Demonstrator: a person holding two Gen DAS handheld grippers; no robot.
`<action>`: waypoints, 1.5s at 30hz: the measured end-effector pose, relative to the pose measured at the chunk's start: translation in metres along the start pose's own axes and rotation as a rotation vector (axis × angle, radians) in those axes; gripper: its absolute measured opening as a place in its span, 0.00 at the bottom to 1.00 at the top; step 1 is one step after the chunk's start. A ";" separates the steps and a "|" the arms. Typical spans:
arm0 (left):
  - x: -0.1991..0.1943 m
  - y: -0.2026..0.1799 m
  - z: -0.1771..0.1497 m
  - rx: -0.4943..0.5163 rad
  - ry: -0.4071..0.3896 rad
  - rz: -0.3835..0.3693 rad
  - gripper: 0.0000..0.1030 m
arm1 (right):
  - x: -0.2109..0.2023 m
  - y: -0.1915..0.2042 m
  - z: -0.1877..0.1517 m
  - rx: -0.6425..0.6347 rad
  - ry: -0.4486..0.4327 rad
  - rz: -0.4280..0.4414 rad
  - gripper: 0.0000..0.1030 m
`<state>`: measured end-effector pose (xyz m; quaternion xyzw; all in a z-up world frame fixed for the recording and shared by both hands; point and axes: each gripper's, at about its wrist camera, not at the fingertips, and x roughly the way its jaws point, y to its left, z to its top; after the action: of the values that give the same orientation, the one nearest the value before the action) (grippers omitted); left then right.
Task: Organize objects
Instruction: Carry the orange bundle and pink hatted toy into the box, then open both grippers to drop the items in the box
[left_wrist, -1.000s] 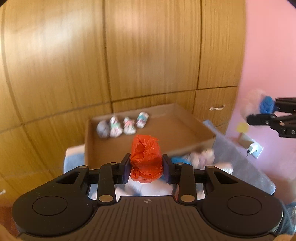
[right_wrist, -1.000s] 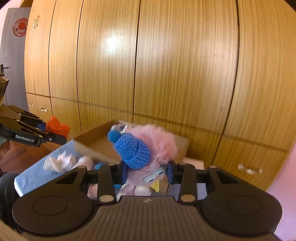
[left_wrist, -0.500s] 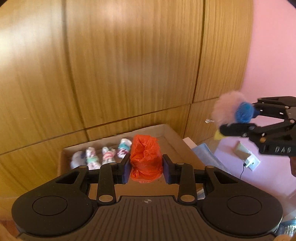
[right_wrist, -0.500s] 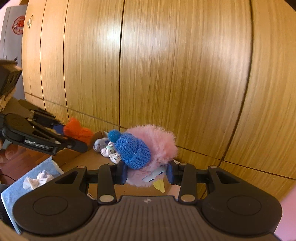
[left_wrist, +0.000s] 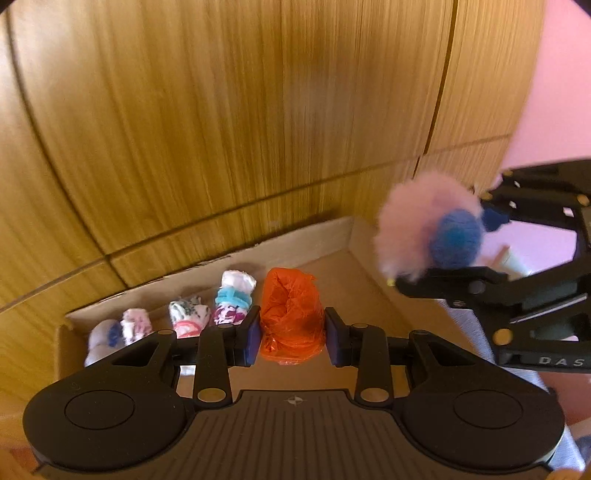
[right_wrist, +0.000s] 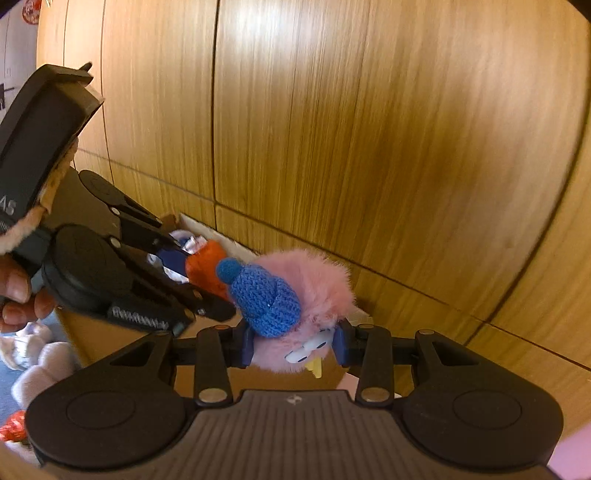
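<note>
Cardboard box sits against wooden cabinet. Four rolled socks line its back wall, leftward. Left gripper over box with crumpled bag; right gripper beside, with plush bird.

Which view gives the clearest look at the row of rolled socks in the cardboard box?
The left wrist view: four rolled socks line the box's back wall, left of the orange bundle in the left gripper. The right wrist view shows only scraps of them behind that gripper.
</note>
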<state>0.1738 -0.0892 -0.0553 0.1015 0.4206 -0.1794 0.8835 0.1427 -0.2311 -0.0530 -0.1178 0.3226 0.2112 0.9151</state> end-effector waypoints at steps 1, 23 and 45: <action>0.008 0.001 0.000 0.010 0.012 -0.006 0.41 | 0.009 0.000 -0.001 -0.005 0.011 0.005 0.36; 0.069 0.019 -0.006 0.041 0.074 0.004 0.51 | 0.106 -0.004 0.013 -0.020 0.166 -0.015 0.42; 0.022 0.025 -0.047 0.033 0.060 0.028 0.75 | 0.055 0.004 0.030 -0.046 0.151 -0.049 0.53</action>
<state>0.1630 -0.0560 -0.1012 0.1273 0.4426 -0.1708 0.8711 0.1959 -0.1999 -0.0662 -0.1624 0.3827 0.1864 0.8902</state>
